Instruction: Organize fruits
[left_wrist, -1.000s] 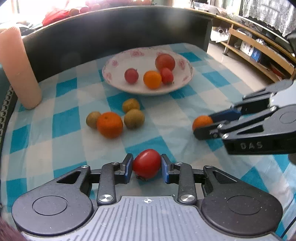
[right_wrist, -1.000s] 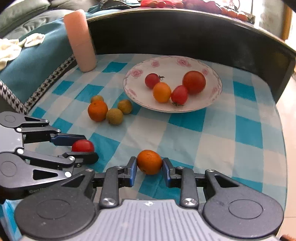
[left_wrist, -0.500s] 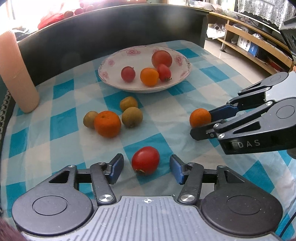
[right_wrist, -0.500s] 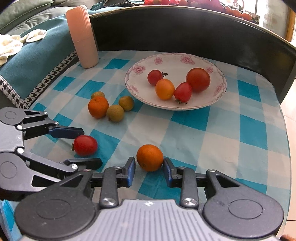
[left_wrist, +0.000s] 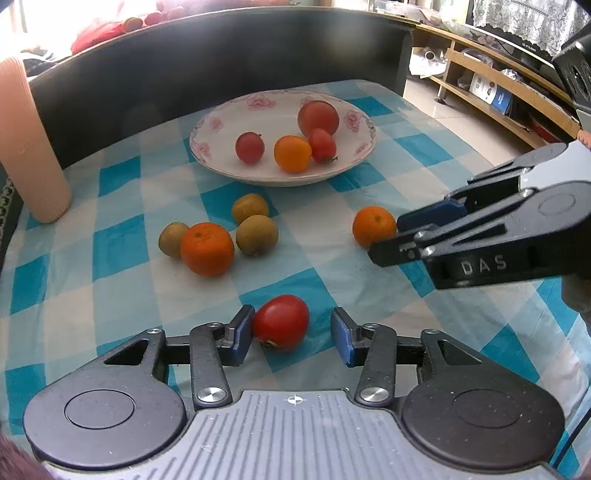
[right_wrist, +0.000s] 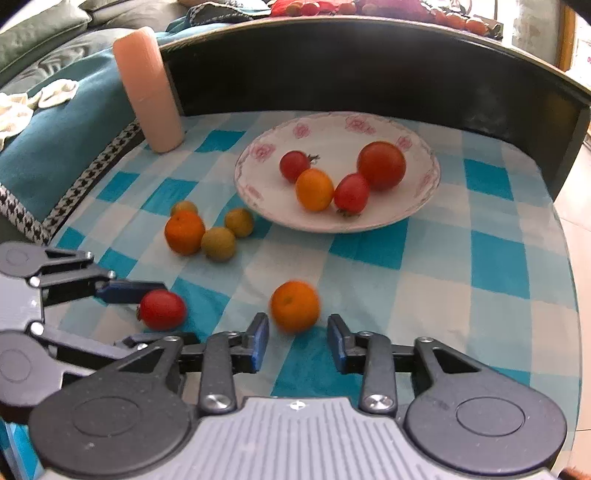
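A red tomato (left_wrist: 280, 326) lies on the checked cloth between the fingers of my open left gripper (left_wrist: 292, 325), close to the left pad. A small orange (right_wrist: 294, 306), slightly blurred, rests just ahead of my open right gripper (right_wrist: 297, 332). From the side, the right gripper (left_wrist: 399, 236) sits beside the orange (left_wrist: 373, 226), and the left gripper (right_wrist: 147, 314) frames the tomato (right_wrist: 162, 309). The flowered plate (left_wrist: 221, 122) at the back holds a large tomato (left_wrist: 318, 118), two small tomatoes and an orange fruit (left_wrist: 292, 153).
A bigger orange (left_wrist: 207, 248) and three greenish-brown fruits (left_wrist: 256, 234) cluster left of centre. A pink ribbed cylinder (left_wrist: 33, 147) stands at the far left. A dark raised wall (left_wrist: 221, 55) runs behind the plate. The table edge drops to the floor on the right.
Both grippers were shut on their fruit a second ago. The left opened and let go of the tomato; the right opened and let go of the orange. Both fruits now lie on the cloth.
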